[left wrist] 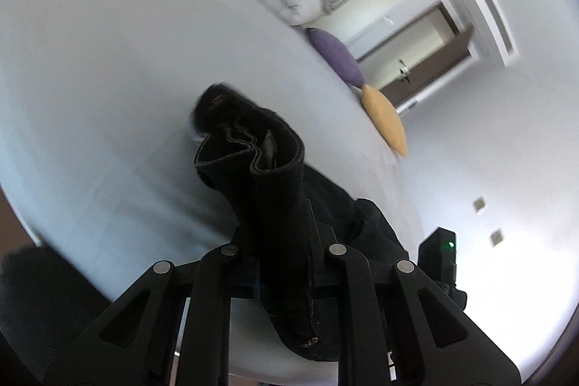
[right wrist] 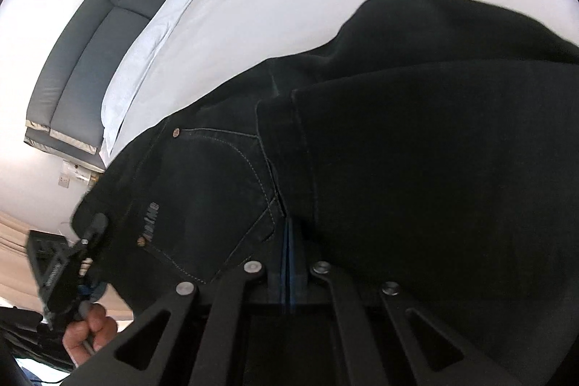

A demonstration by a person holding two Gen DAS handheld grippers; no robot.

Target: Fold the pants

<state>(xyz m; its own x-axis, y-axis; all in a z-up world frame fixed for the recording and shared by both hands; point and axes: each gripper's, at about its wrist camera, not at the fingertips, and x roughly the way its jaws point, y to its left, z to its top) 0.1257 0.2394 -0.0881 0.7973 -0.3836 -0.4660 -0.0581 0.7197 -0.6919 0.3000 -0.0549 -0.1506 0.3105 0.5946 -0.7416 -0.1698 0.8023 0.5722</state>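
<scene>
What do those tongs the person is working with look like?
Both tongs, left and right, are matte black, with angular linkage bars joined by round silver pivot pins. The right fingers carry a blue strip. A green light glows on a black box nearby.
</scene>
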